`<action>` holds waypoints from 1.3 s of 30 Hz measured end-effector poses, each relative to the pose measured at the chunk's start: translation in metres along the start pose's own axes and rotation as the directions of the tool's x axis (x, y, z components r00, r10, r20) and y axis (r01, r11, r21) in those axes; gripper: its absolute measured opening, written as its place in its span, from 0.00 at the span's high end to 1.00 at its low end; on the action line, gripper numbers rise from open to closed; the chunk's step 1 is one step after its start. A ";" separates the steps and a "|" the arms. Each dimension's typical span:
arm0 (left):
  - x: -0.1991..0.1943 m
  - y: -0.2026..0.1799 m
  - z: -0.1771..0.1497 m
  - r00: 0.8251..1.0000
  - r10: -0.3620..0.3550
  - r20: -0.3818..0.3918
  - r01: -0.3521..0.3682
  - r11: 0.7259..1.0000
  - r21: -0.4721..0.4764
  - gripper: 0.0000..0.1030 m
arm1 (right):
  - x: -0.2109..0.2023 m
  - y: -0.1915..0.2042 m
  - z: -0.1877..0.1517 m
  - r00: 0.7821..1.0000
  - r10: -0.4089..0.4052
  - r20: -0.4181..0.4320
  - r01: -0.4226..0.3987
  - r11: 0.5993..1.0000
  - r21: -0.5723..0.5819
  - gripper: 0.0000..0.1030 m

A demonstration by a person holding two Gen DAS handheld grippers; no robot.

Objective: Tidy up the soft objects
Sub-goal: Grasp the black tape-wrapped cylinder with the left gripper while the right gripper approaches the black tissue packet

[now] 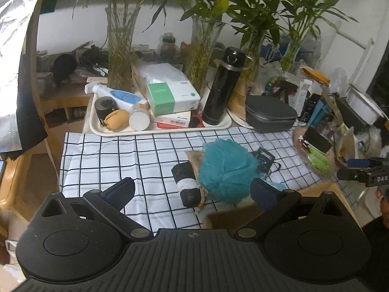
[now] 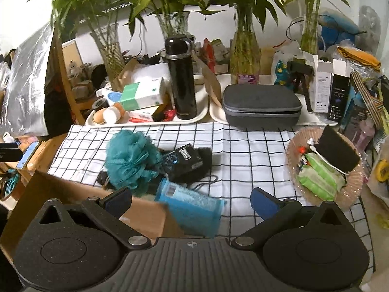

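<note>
Both tongs, left gripper (image 1: 193, 192) and right gripper (image 2: 192, 200), gape wide, holding nothing. The teal bath puff (image 2: 131, 161) lies near the cardboard box (image 2: 73, 194); its neighbours' labels are unreadable.

Teal loofah (image 2: 131, 160) on black-and-white checked cloth (image 2: 243, 146)

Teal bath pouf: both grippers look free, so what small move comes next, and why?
Probably ease the open left gripper forward around the teal bath pouf; it lies just ahead on the checked cloth, beside the cardboard box.
</note>
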State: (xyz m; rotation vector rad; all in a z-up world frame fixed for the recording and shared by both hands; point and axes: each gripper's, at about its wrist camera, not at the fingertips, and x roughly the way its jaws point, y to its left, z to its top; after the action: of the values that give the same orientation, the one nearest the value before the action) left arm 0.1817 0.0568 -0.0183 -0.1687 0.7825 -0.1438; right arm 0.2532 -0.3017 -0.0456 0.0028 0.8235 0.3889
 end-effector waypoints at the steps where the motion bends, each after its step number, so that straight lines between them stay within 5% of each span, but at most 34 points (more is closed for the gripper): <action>1: 0.004 0.004 0.002 1.000 -0.007 -0.003 0.007 1.000 -0.010 0.00 | 0.004 -0.002 0.001 1.000 -0.008 0.003 0.008 1.000 0.003 0.00; 14: 0.084 0.044 0.008 0.990 -0.117 -0.072 0.108 0.987 -0.123 0.01 | 0.044 -0.032 0.003 0.999 -0.019 0.047 0.018 1.000 0.022 0.00; 17: 0.108 0.048 0.006 0.983 -0.144 -0.115 0.128 0.982 -0.135 0.17 | 0.051 -0.039 0.001 0.998 -0.032 0.056 0.030 0.999 0.035 0.00; 28: 0.182 0.062 -0.003 0.950 -0.191 -0.246 0.134 0.964 -0.230 0.46 | 0.069 -0.058 0.001 0.998 -0.057 0.037 0.053 0.994 0.099 0.00; 39: 0.214 0.053 -0.008 0.930 -0.210 -0.302 0.146 0.964 -0.221 0.61 | 0.083 -0.071 0.005 0.999 -0.032 0.008 0.031 0.985 0.172 0.00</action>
State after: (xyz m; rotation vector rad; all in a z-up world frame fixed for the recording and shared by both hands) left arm 0.3298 0.0669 -0.1819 -0.4108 1.1100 -0.2730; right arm 0.3314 -0.3394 -0.1120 0.1523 0.8433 0.2867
